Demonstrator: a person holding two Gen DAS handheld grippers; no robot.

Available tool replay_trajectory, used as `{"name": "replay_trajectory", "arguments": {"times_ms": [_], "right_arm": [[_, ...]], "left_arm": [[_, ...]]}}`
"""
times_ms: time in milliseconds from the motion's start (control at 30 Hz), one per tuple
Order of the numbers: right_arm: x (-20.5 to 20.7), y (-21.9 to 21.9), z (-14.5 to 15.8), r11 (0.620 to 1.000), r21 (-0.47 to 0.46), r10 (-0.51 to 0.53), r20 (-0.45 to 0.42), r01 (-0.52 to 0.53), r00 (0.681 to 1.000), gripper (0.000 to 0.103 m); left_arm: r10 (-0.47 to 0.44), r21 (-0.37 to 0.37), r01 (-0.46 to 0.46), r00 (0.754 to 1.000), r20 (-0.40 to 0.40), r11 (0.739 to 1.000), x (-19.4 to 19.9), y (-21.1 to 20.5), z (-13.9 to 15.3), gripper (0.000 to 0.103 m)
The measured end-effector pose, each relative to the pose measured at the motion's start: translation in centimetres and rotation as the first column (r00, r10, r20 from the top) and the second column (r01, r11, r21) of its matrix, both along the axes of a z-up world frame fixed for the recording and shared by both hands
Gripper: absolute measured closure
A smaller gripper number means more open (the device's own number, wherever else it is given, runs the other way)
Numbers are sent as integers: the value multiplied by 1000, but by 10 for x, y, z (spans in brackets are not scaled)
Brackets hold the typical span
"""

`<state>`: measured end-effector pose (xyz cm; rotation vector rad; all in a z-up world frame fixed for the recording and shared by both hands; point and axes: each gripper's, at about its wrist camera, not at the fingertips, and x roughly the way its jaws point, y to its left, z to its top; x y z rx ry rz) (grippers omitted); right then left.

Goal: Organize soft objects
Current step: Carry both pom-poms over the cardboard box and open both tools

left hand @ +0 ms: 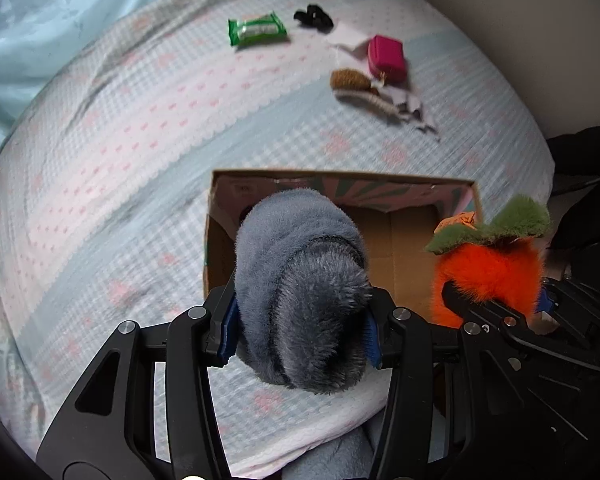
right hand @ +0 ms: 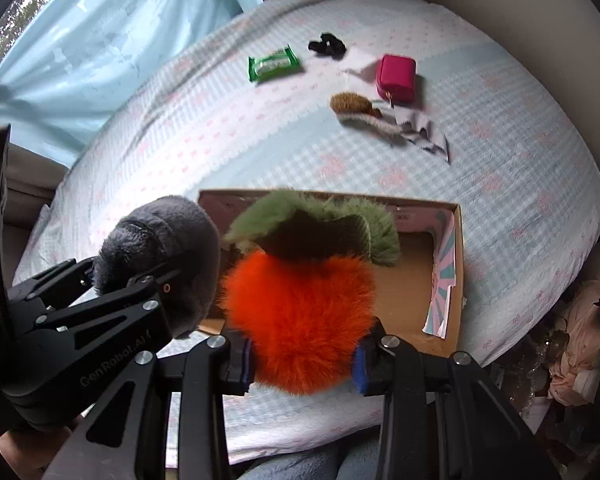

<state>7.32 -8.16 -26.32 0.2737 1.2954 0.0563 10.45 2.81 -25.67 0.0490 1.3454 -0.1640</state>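
My left gripper (left hand: 302, 330) is shut on a grey-blue plush toy (left hand: 300, 280), held over the near left part of an open cardboard box (left hand: 340, 178) on the bed. My right gripper (right hand: 304, 364) is shut on a fluffy orange plush with green leaves (right hand: 300, 304), held over the box (right hand: 446, 276). In the left wrist view the orange plush (left hand: 488, 272) hangs at the box's right side. In the right wrist view the grey plush (right hand: 160, 248) and left gripper (right hand: 148, 280) are to the left. The box floor that shows is bare cardboard.
Farther back on the checked bedcover (left hand: 140, 140) lie a green packet (left hand: 256, 30), a black hair tie (left hand: 314, 16), a pink pouch (left hand: 386, 58), a brown brush (left hand: 352, 80) and a pale cloth (left hand: 412, 108). A blue curtain (right hand: 100, 40) hangs at the left.
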Motion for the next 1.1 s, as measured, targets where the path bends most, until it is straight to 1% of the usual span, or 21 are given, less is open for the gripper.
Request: {"name": "replay_trajectory", "arguments": {"times_ms": [200,467,600,667,733,767,800,833,867,967,1100], "right_arm": [[7,-10,-38,1000,-20,-10,-62,8,998,70],[17,-28,-88,999,-40,-34,-143,29,989,70],[20,-35,-103,998,-52,-49,-174,41,983,69],[21,-38,-106,997,-57,-56,-182,46,982,69],[23,-41,-108,997,-52,-66,-185,58,980,63],[23,-43,-109,997,-46,-75,-185,68,980,53],[24,-45,-110,996,-40,-86,-180,80,980,31],[24,-47,-111,995,-30,-97,-175,93,980,14],[24,-48,-111,995,-24,-103,-169,100,980,0],[23,-53,-111,993,-17,-115,-170,114,979,0],[21,-56,-111,993,-14,-121,-174,120,977,0]], "left_arm": [[-8,27,10,998,-57,1000,6,-2,-38,59],[-35,87,46,991,-128,995,9,-12,-97,59],[-37,79,49,987,-156,996,11,-18,-111,59],[-55,85,70,986,-160,994,11,-22,-113,59],[-81,93,93,990,-119,991,9,-26,-107,42],[-98,112,109,991,-96,988,8,-28,-104,16],[-116,144,126,990,-78,981,7,-31,-100,1],[-136,160,145,989,-63,976,6,-33,-97,0],[-148,155,157,987,-69,975,7,-35,-96,0],[-157,156,167,985,-76,973,9,-35,-94,0],[-138,145,149,987,-86,978,13,-34,-96,0]]}}
